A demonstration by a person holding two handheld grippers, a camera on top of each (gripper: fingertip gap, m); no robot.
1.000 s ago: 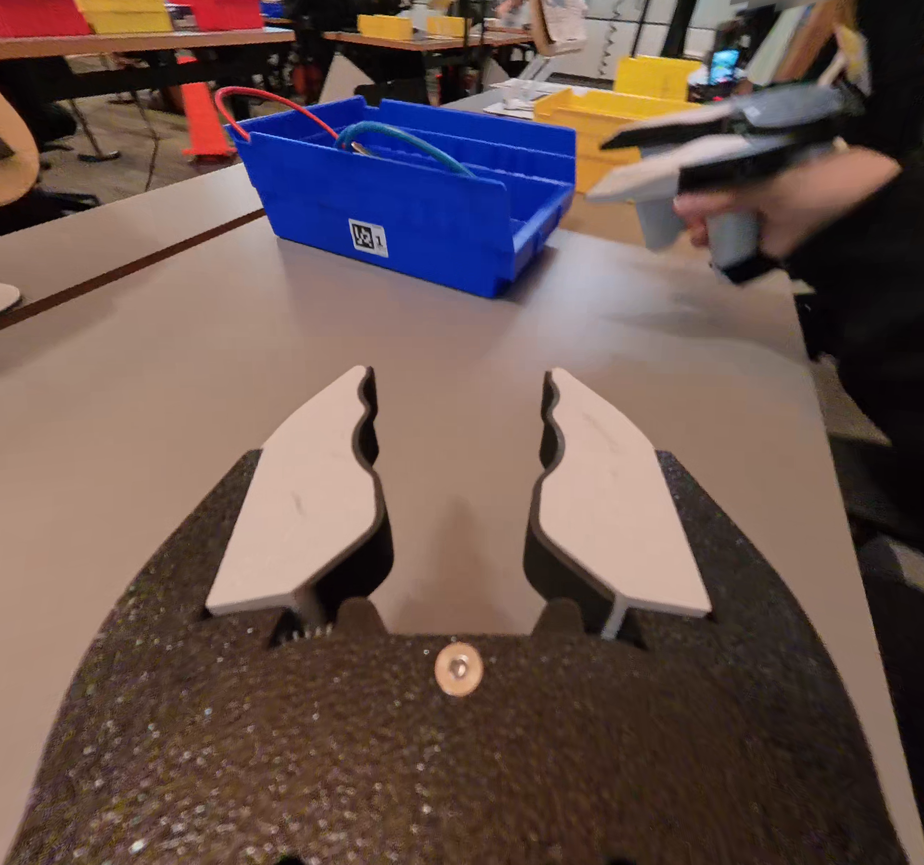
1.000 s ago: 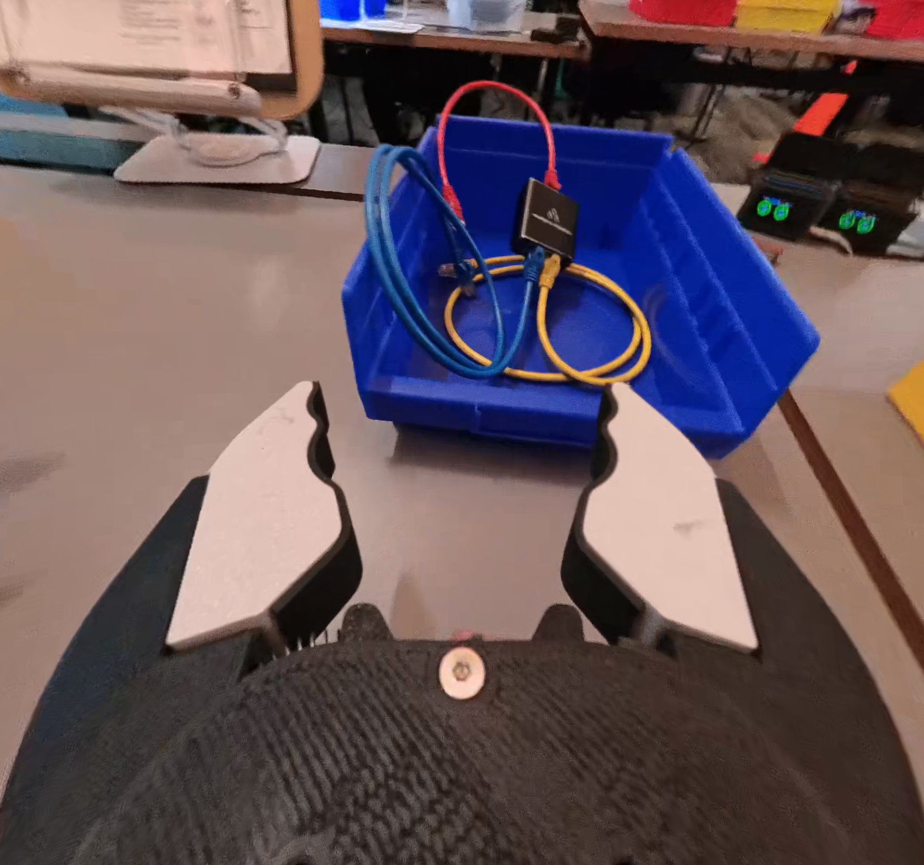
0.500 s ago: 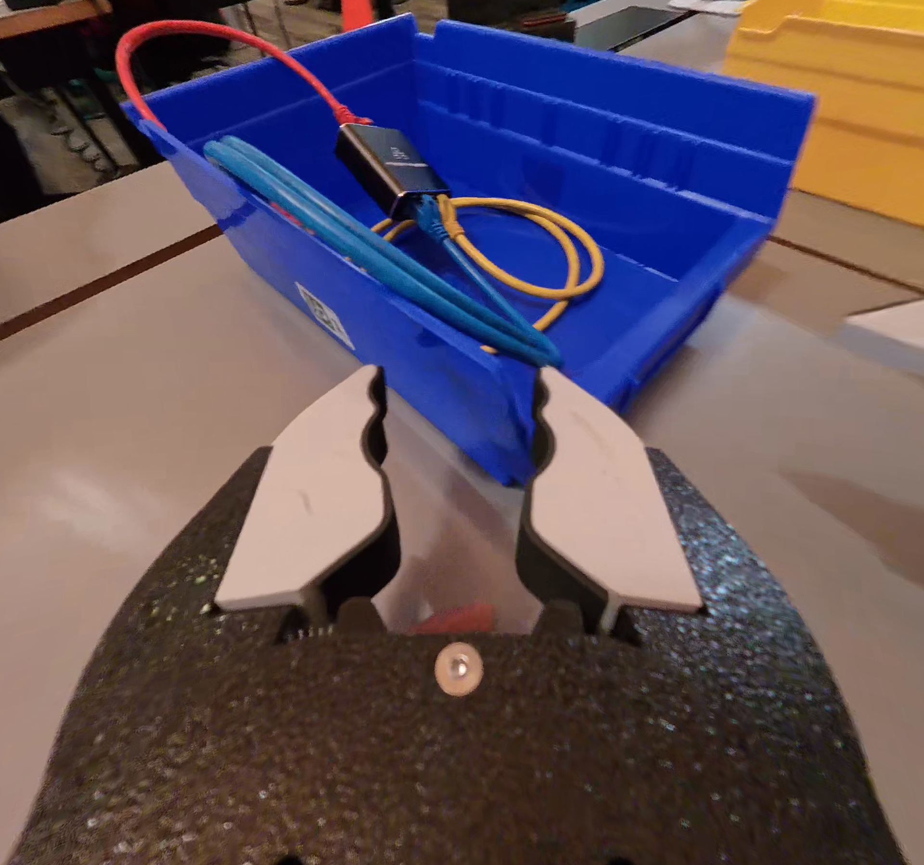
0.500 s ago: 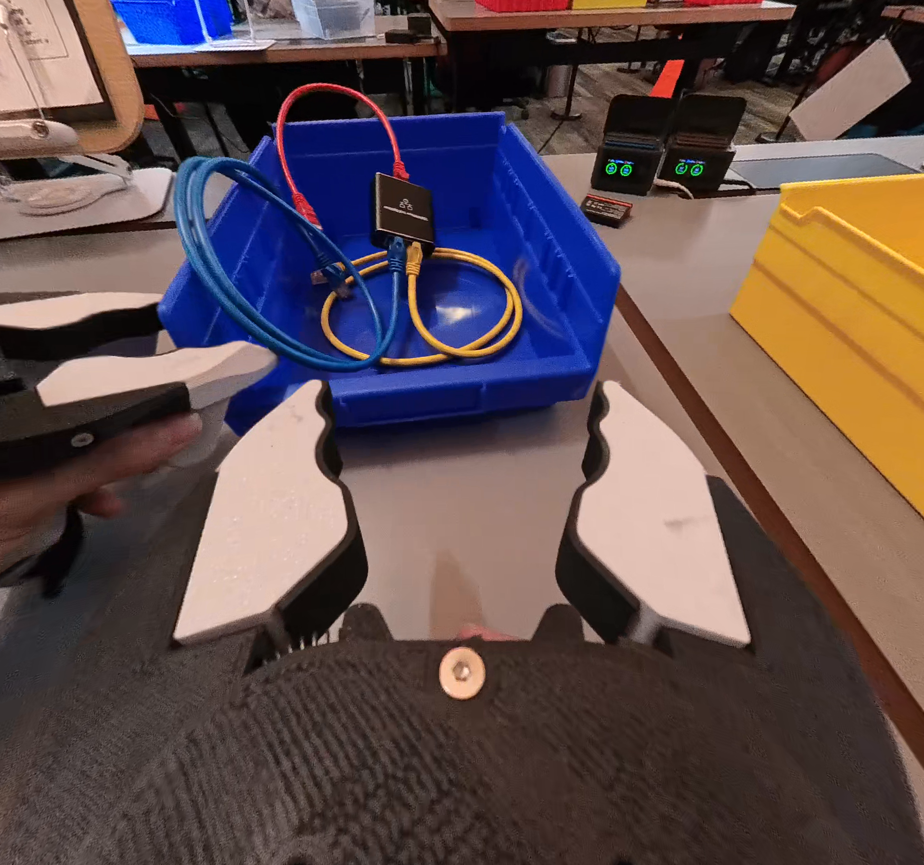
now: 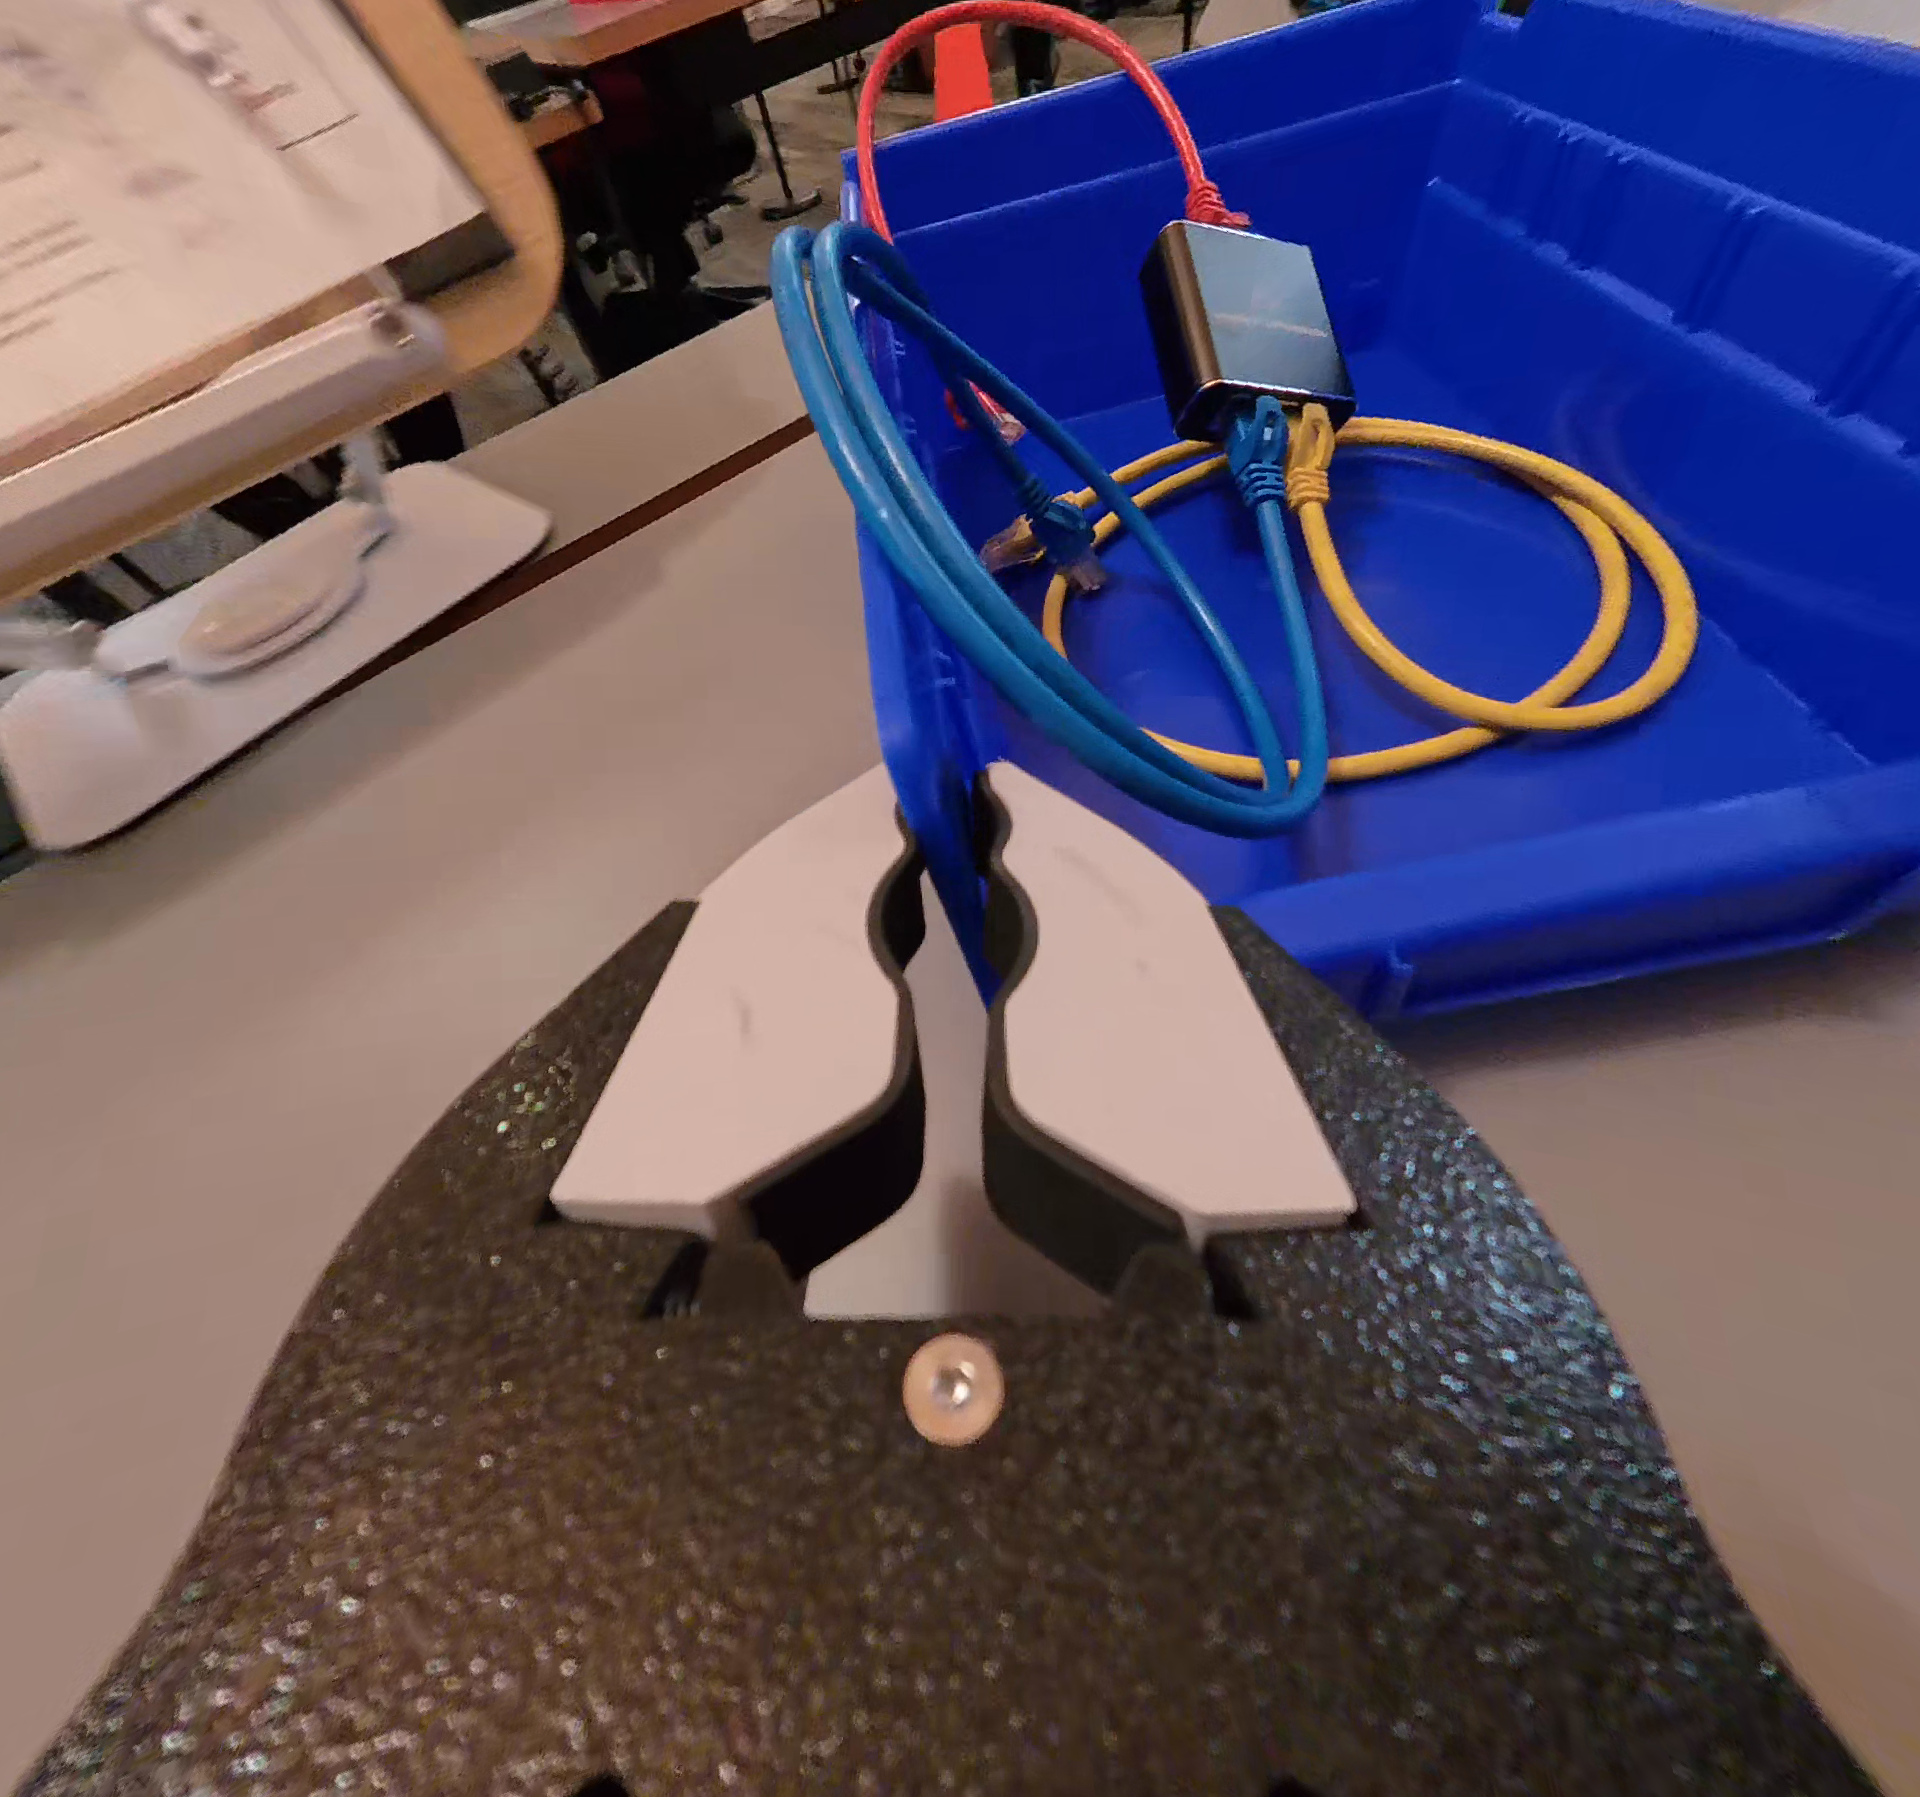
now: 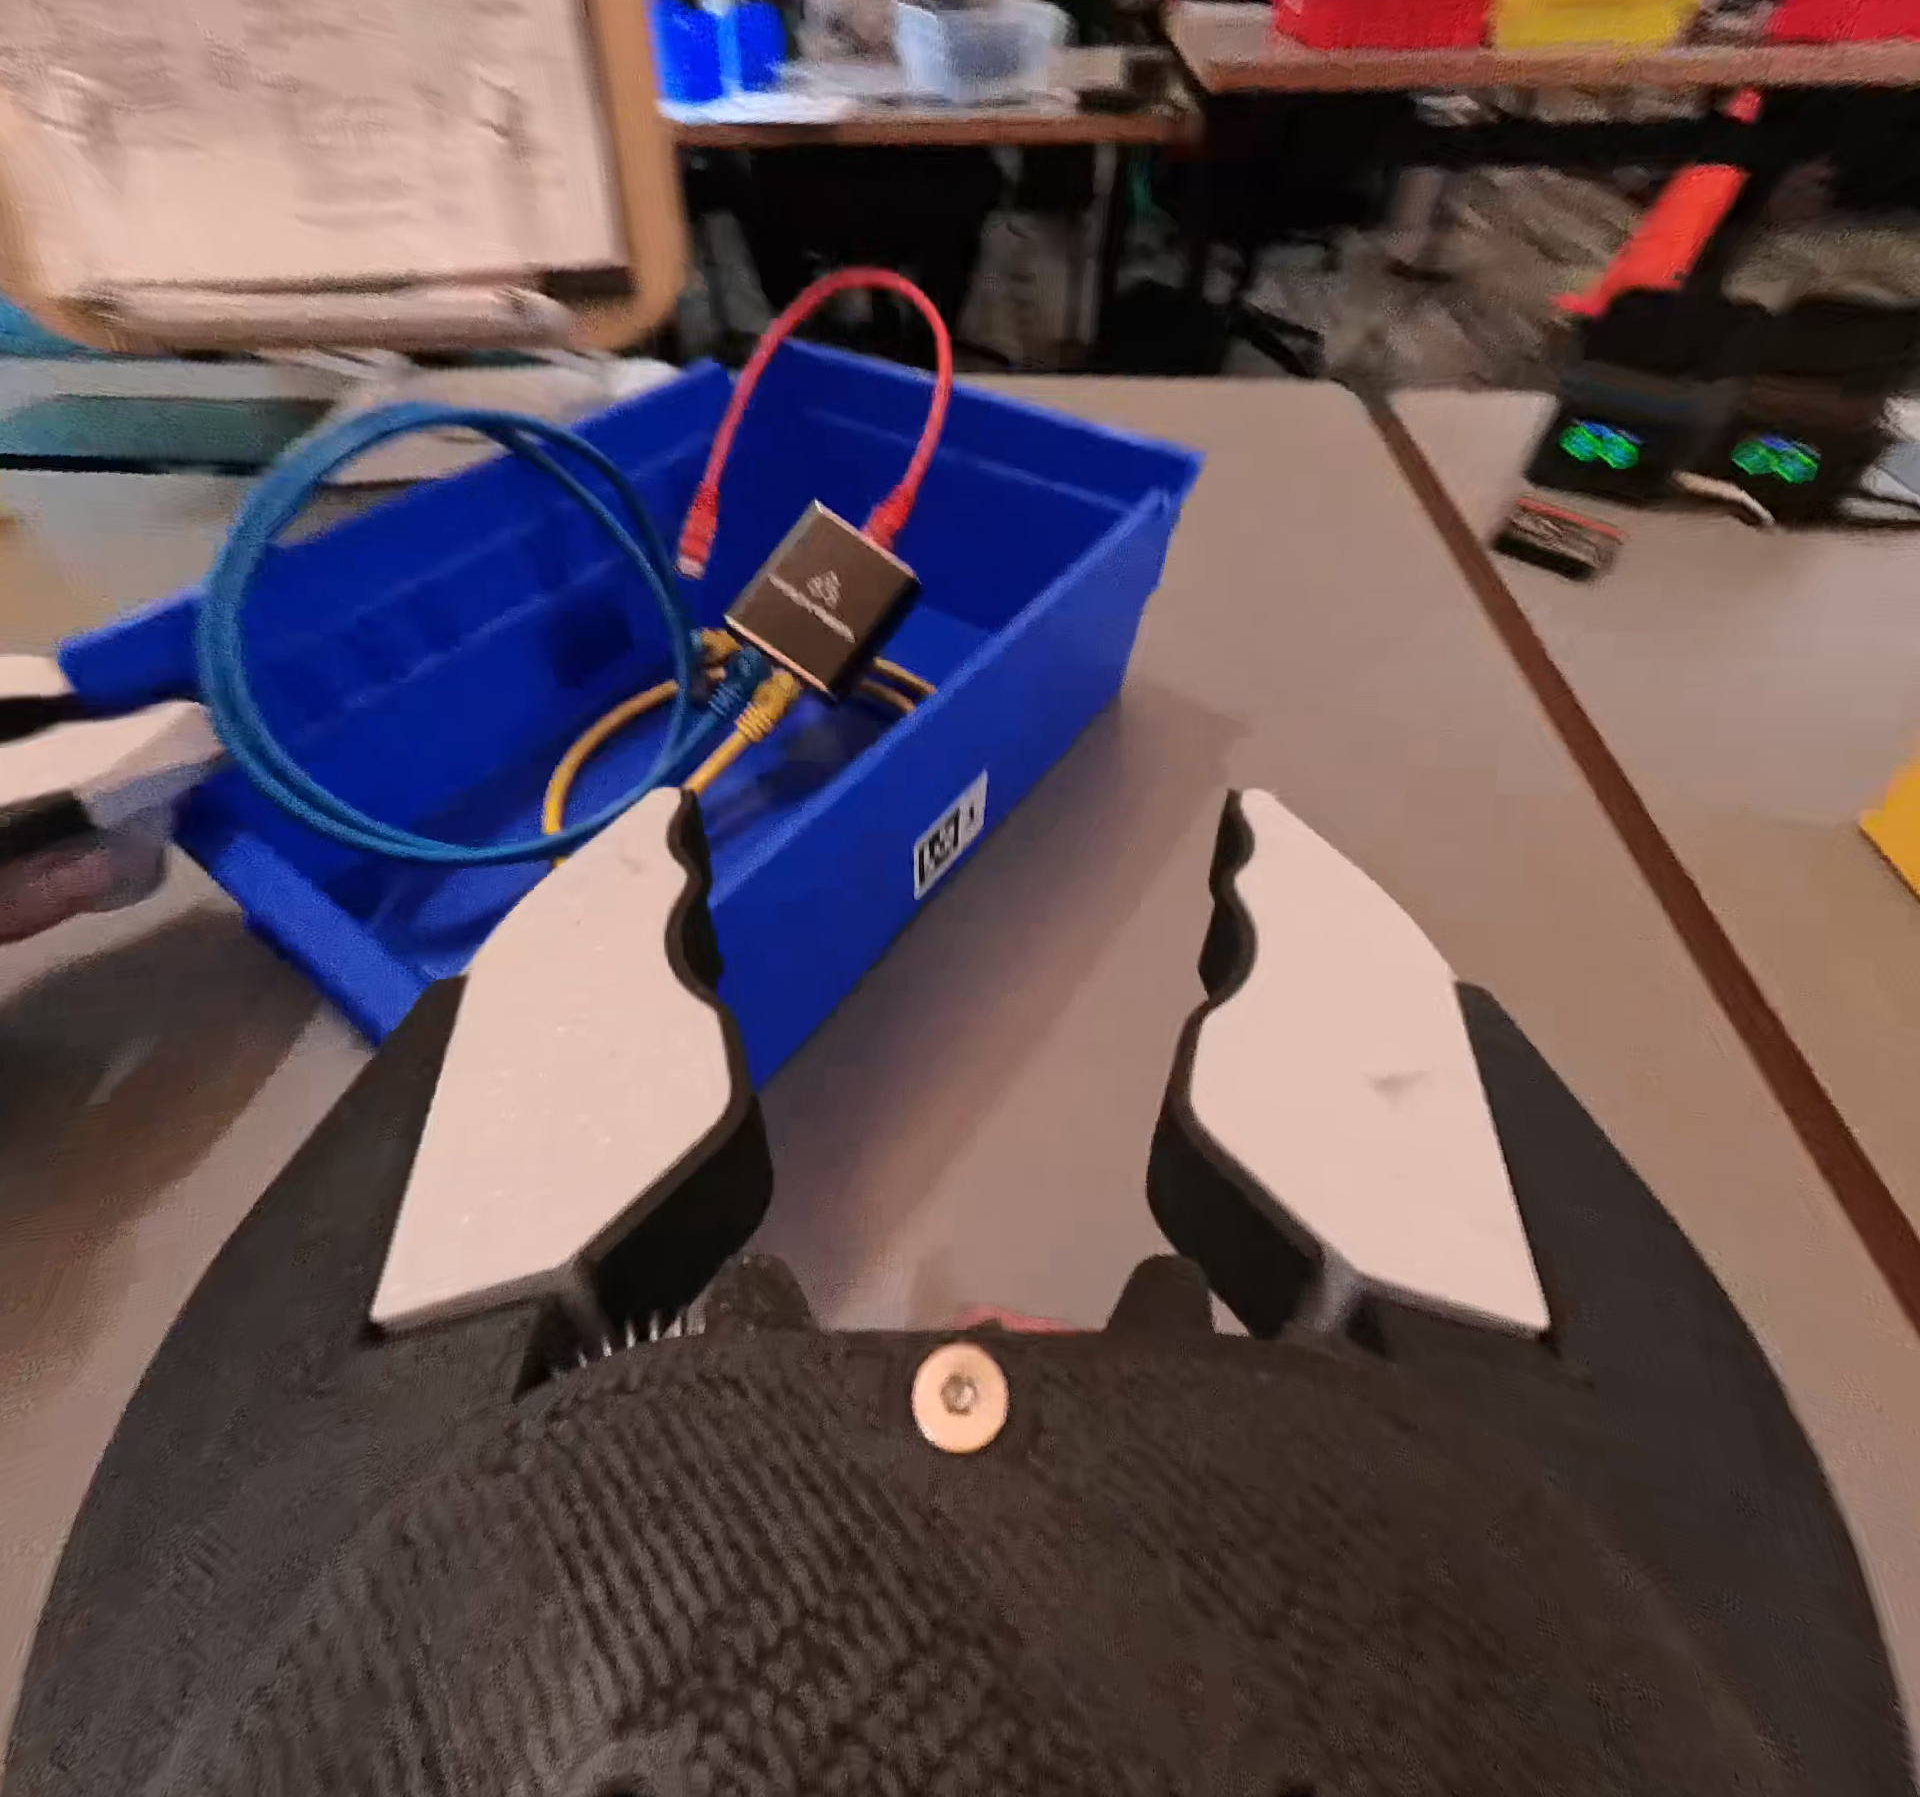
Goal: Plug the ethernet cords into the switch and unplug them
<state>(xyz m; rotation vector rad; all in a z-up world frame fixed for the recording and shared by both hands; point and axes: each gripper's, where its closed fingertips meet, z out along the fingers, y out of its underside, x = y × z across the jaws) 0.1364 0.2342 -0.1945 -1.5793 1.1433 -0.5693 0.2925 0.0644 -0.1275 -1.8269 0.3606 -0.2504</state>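
The left tongs (image 5: 948, 817) are nearly closed, their tips pinching the near corner wall of the blue bin (image 5: 1558, 900); a thin gap remains between them where the wall sits. The right tongs (image 6: 961, 848) stand wide apart and hold nothing, hovering over bare table (image 6: 1299, 604) just beside the bin's labelled side.

Inside the bin lies the black switch (image 5: 1242, 324), propped at a tilt. A blue cord (image 5: 1273, 542) and a yellow cord (image 5: 1621, 625) are plugged side by side into its near end, and a red cord (image 5: 1049, 17) is plugged into its far end (its other plug hangs loose inside the bin). The blue cord loops up over the bin's rim; the yellow one coils on the floor of the bin.

The right wrist view is motion-blurred, and the left tongs show only as a cut-off sliver at its left edge.
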